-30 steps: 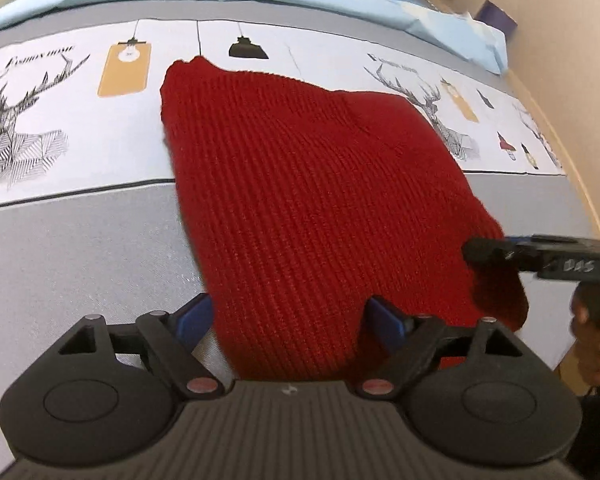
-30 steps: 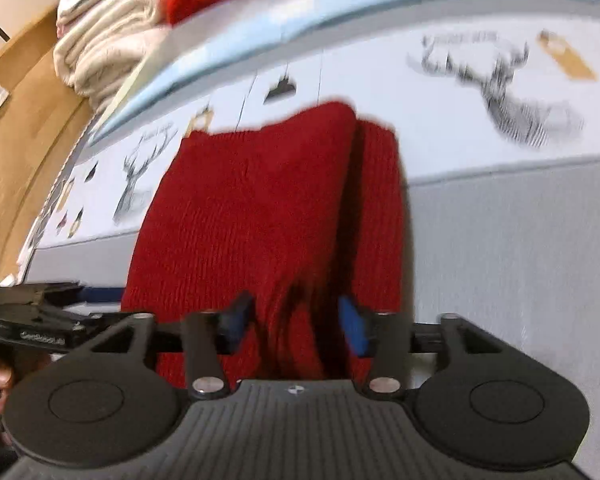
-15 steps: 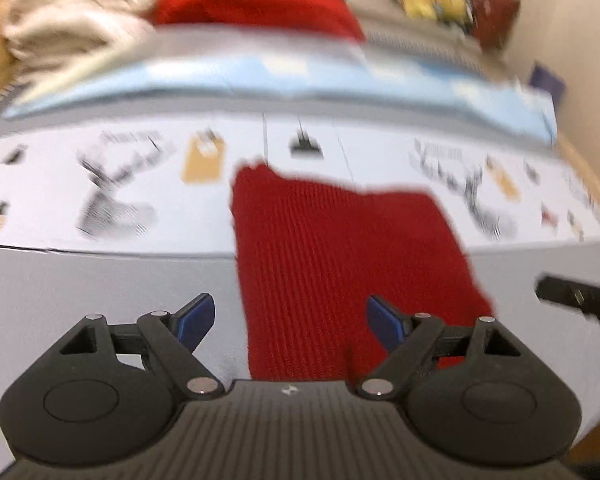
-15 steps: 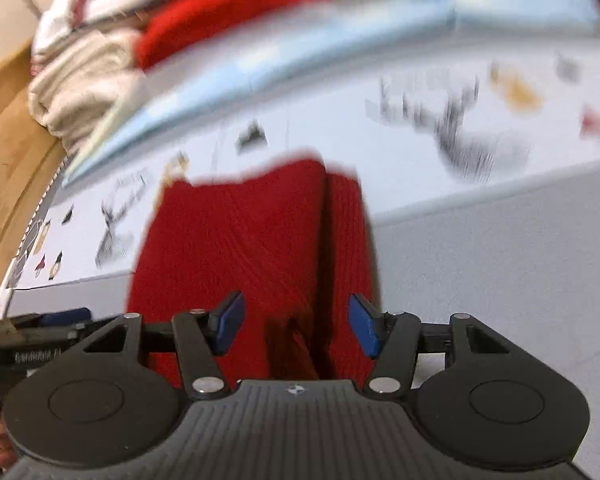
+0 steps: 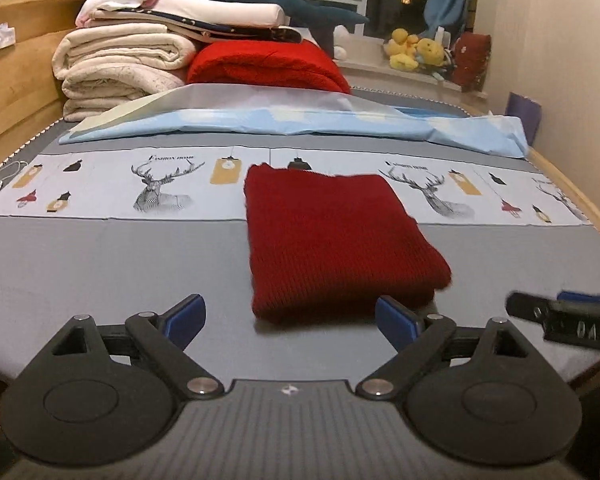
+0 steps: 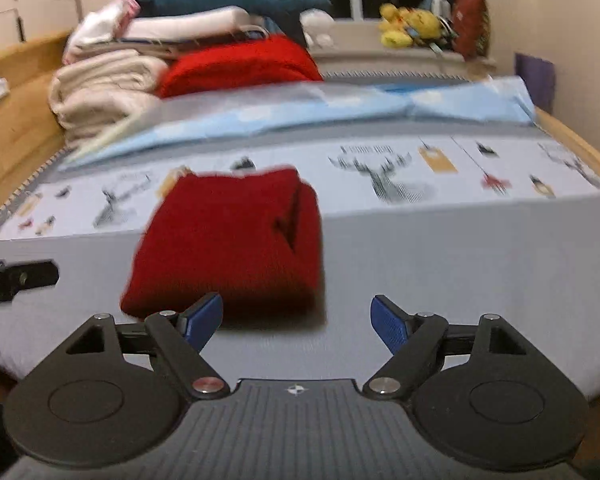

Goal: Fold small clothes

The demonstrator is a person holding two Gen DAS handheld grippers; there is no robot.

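A dark red knit garment [image 5: 332, 240] lies folded into a flat rectangle on the grey bed sheet [image 5: 100, 264]; it also shows in the right wrist view [image 6: 228, 244]. My left gripper [image 5: 290, 318] is open and empty, just short of the garment's near edge. My right gripper [image 6: 296, 322] is open and empty, near the garment's near right corner. Each gripper's tip shows at the edge of the other's view: the right gripper's finger [image 5: 568, 320] and the left gripper's finger [image 6: 16, 280].
A printed deer strip [image 5: 160, 192] crosses the bed under the garment's far end. A light blue sheet [image 5: 300, 120], stacked blankets [image 5: 116, 68] and a bright red blanket [image 5: 264, 64] lie beyond. Wooden bed frame [image 5: 16, 92] at left, wall [image 5: 572, 60] at right.
Both grippers have pulled back and risen away from the garment. The right gripper has let go of the red fabric and opened wider. The garment stays folded on the bed.
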